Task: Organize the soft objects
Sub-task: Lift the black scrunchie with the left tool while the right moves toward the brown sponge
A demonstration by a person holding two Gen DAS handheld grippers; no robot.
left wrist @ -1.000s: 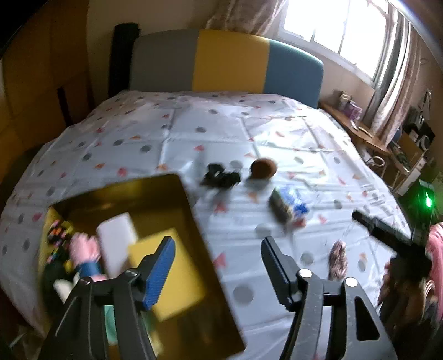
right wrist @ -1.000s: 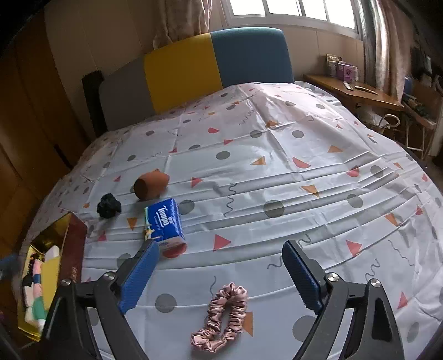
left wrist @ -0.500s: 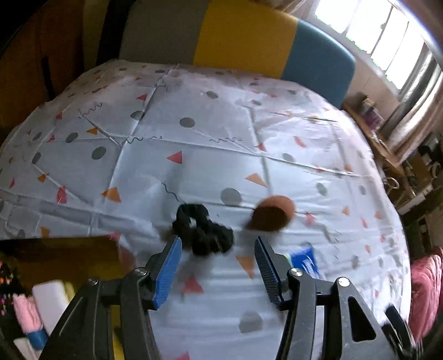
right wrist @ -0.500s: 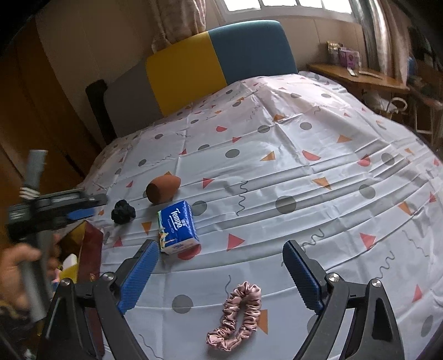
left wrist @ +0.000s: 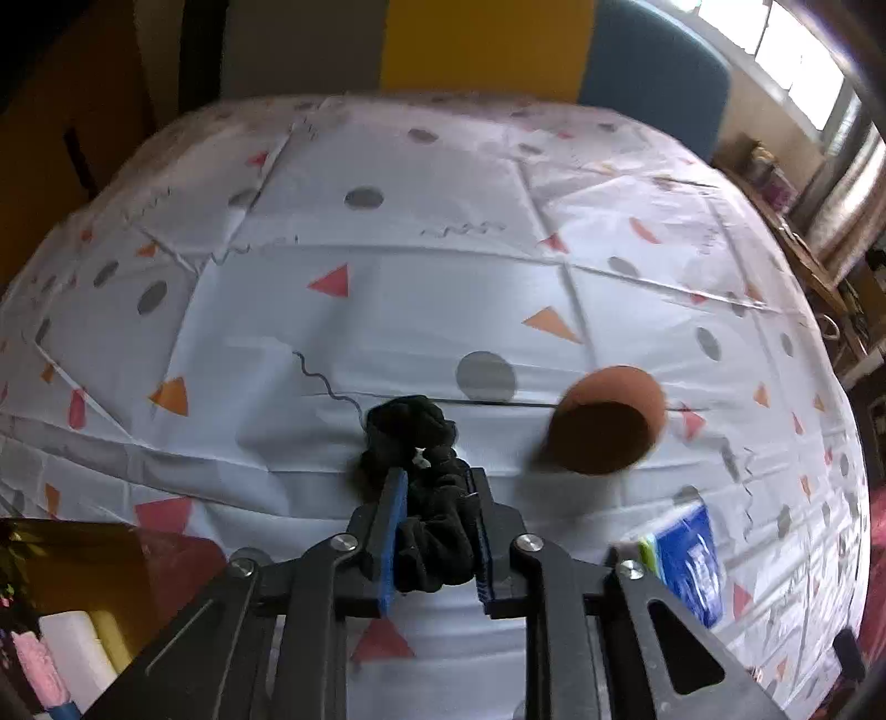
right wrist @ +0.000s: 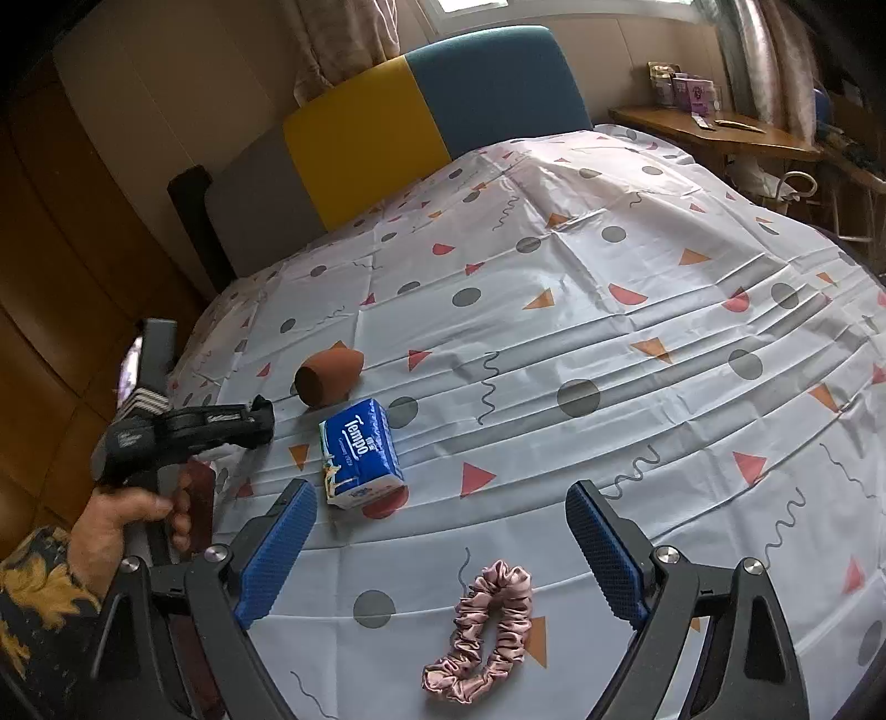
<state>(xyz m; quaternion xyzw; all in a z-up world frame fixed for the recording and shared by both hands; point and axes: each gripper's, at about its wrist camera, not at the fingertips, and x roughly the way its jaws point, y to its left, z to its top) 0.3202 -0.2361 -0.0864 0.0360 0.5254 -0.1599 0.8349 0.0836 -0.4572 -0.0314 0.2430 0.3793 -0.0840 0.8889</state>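
On the patterned bed sheet (right wrist: 609,354) lie one brown sponge (right wrist: 328,376), one blue tissue pack (right wrist: 361,451) and one pink scrunchie (right wrist: 480,631) under the wide-open right gripper (right wrist: 437,554), while the left gripper (left wrist: 436,487), just closing, clamps one black scrunchie (left wrist: 412,437) beside the sponge.

**Daylit bedroom with a colour-block headboard**

A bed (right wrist: 637,310) fills the room, spread with a pale sheet printed in grey dots, orange and pink triangles and dark squiggles. Behind it stands a padded headboard (right wrist: 387,144) in grey, yellow and blue panels, set against a beige wall (right wrist: 183,94). Daylight enters through a window (left wrist: 797,50) hung with patterned curtains (right wrist: 343,39). A wooden shelf (right wrist: 714,133) below the window holds small boxes. Brown wooden panels (right wrist: 61,266) line the side of the room to the left of the headboard.
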